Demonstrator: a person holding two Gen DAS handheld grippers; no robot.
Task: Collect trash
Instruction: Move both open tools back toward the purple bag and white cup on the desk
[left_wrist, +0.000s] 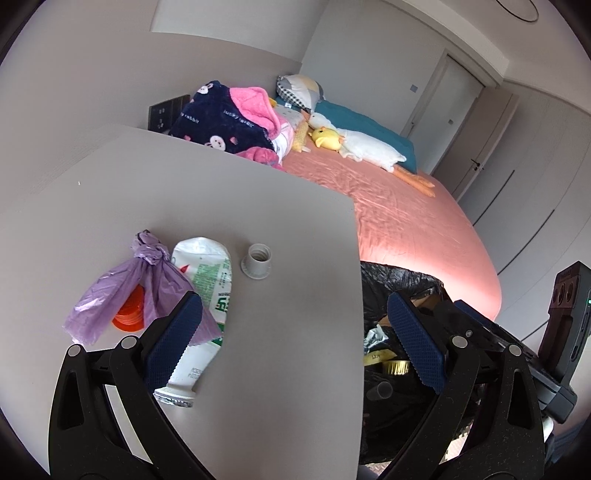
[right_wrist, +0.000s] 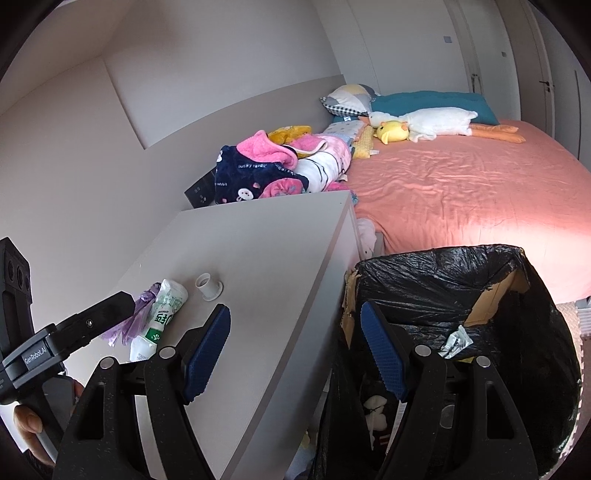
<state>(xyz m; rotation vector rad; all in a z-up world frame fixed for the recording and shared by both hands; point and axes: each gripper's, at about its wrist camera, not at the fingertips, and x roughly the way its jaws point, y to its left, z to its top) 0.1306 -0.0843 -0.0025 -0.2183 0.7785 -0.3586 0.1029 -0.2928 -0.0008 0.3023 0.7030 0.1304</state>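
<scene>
On the grey nightstand top (left_wrist: 288, 280) lie a knotted purple bag (left_wrist: 147, 284) with orange pieces inside, a flattened white-and-green tube (left_wrist: 207, 295) and a small grey cap (left_wrist: 256, 260). My left gripper (left_wrist: 291, 339) is open and empty, its left finger just over the tube and bag. A bin lined with a black bag (right_wrist: 461, 280) stands right of the nightstand, with trash inside. My right gripper (right_wrist: 295, 350) is open and empty, straddling the nightstand edge and the bin rim. The tube (right_wrist: 162, 314), bag (right_wrist: 136, 317) and cap (right_wrist: 208, 286) show in the right wrist view too.
A bed with a pink sheet (right_wrist: 461, 184) lies beyond the bin, with plush toys, pillows and a heap of blankets (right_wrist: 280, 166). Wardrobe doors (left_wrist: 517, 155) stand at the right. The left gripper's body (right_wrist: 74, 332) shows at the left of the right wrist view.
</scene>
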